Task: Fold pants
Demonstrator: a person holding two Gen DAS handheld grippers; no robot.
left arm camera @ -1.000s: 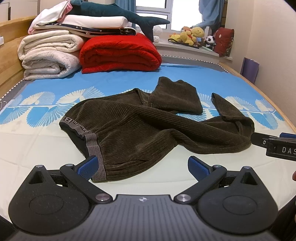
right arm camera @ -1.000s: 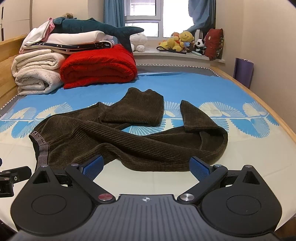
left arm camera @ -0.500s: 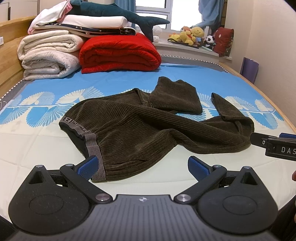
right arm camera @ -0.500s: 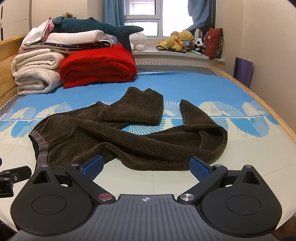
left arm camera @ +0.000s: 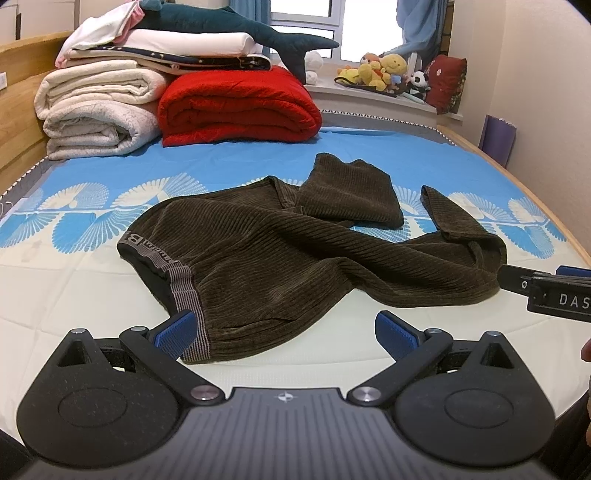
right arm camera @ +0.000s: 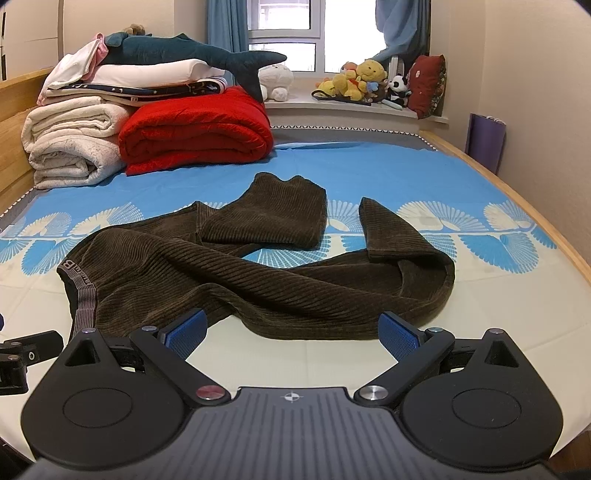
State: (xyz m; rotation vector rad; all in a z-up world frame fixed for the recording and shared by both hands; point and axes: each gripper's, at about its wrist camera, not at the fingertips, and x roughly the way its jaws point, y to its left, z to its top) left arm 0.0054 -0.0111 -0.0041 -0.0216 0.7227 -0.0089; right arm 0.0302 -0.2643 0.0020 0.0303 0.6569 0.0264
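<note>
Dark brown corduroy pants (left arm camera: 295, 254) lie crumpled on the bed, waistband with a grey elastic band (left arm camera: 184, 291) at the near left, both legs bent back at the right. They also show in the right wrist view (right arm camera: 258, 273). My left gripper (left arm camera: 284, 332) is open and empty, just short of the waistband's near edge. My right gripper (right arm camera: 291, 332) is open and empty, just short of the near leg fold. The right gripper's side shows at the right edge of the left wrist view (left arm camera: 550, 291).
The bed has a blue and cream sheet (left arm camera: 74, 280). Folded white blankets (left arm camera: 96, 110), a red quilt (left arm camera: 236, 107) and a plush shark (left arm camera: 236, 26) are stacked at the head. Soft toys (right arm camera: 362, 85) sit on the window sill. A wooden bed rail (right arm camera: 554, 236) runs along the right.
Almost nothing has changed. Both grippers stay open and hold nearly still in front of the pants.
</note>
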